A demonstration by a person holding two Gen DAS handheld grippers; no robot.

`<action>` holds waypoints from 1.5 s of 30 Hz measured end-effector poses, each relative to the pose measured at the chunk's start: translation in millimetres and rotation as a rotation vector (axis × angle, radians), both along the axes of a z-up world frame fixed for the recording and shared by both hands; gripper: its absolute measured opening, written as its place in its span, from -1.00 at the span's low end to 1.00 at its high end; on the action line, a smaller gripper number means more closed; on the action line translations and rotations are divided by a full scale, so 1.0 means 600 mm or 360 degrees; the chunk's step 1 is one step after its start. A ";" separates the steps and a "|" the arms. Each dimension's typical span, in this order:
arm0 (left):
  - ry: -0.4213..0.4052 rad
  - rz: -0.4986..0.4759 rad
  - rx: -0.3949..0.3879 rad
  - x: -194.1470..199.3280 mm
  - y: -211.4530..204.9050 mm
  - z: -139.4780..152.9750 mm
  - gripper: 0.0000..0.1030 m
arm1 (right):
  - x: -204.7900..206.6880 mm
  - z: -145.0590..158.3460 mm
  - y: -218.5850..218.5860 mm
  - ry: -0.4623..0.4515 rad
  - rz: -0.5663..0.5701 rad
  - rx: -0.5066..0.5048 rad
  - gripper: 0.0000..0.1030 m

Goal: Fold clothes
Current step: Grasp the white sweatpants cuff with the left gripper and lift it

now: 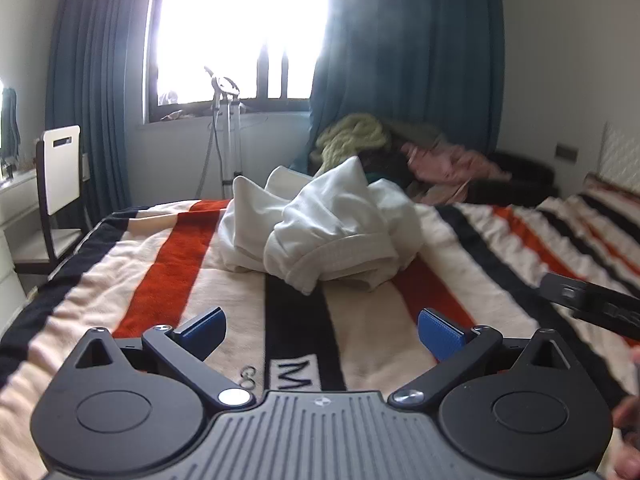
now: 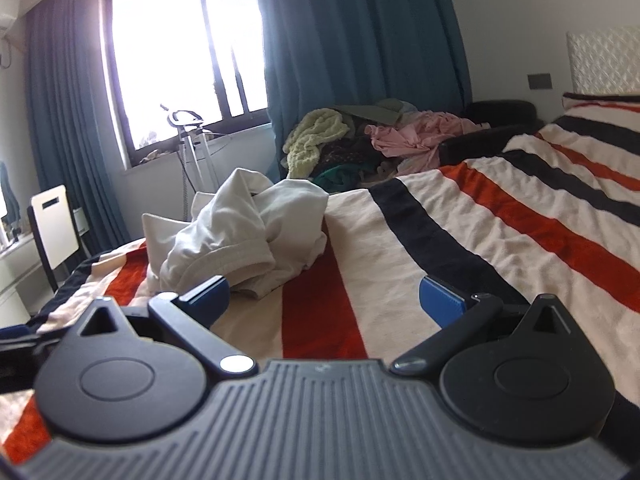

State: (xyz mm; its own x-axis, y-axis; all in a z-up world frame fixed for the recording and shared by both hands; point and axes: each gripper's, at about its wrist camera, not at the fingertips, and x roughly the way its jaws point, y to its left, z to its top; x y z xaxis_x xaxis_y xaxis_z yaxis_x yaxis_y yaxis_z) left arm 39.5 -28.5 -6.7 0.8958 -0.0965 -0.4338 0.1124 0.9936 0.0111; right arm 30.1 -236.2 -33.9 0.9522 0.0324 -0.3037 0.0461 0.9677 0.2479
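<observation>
A crumpled white garment [image 1: 320,228] lies in a heap on the striped blanket [image 1: 168,276] of the bed. It also shows in the right wrist view [image 2: 244,232], left of centre. My left gripper [image 1: 322,330] is open and empty, a short way in front of the heap. My right gripper [image 2: 324,300] is open and empty, to the right of the heap and close to its near edge. Part of the right gripper's body [image 1: 592,304] shows at the right edge of the left wrist view.
A pile of other clothes [image 2: 360,140], yellow-green, pink and dark, sits beyond the bed by the blue curtain [image 2: 360,40]. A white-backed chair [image 1: 60,184] stands at the left. A garment steamer stand [image 1: 226,128] is under the window. The headboard [image 2: 604,60] is at the right.
</observation>
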 end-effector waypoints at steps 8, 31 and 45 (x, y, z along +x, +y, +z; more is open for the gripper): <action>0.0039 -0.0108 0.0570 0.146 -0.078 -0.045 0.99 | 0.033 -0.034 -0.031 0.0105 -0.0156 0.0116 1.00; -0.0569 -0.0090 0.0866 0.431 -0.197 -0.098 -0.70 | 0.217 -0.179 0.030 0.0222 -0.0116 -0.0088 1.00; -0.0861 -0.0091 0.0547 0.190 -0.140 0.186 -0.84 | 0.148 -0.120 0.016 0.0043 -0.0167 -0.0066 1.00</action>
